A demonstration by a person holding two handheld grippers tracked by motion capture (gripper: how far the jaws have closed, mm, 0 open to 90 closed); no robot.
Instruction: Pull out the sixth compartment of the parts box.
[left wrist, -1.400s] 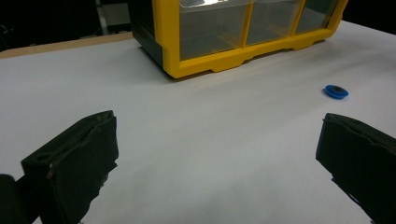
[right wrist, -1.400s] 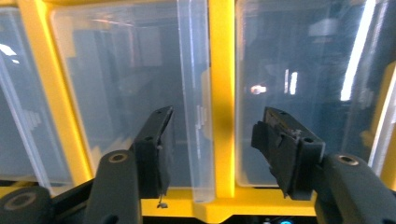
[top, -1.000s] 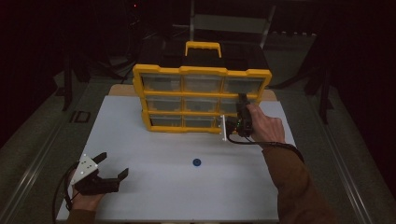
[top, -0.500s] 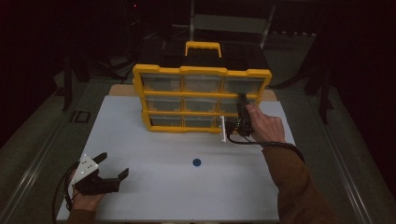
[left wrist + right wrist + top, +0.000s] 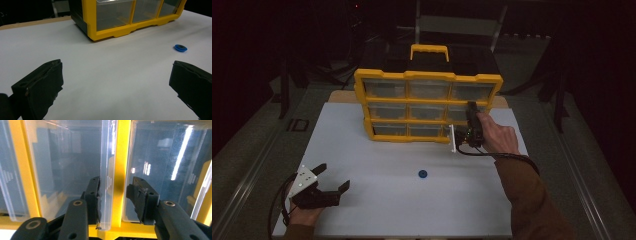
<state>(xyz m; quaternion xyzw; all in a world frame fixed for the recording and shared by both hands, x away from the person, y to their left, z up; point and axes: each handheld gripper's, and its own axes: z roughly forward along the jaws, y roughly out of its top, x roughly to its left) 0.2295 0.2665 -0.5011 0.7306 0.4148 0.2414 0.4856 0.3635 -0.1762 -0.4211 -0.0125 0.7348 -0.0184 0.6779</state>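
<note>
White desk (image 5: 377,165), broad and matte, mostly bare across the near half. Small blue disc (image 5: 423,174) lying flat near the middle of the desk, a little right of centre, touching nothing else; seen again as a round blue ring (image 5: 180,48) in the left gripper view. Wooden board (image 5: 339,96) showing as a pale strip past the far left edge of the desk. Small black rectangular frame (image 5: 298,124) off the left edge, on the grey floor. Metal rail (image 5: 247,175) along the left, another rail (image 5: 582,190) along the right. Black stand (image 5: 284,85) at far left, grey shelf (image 5: 457,24) at the far end, in dim surroundings.
</note>
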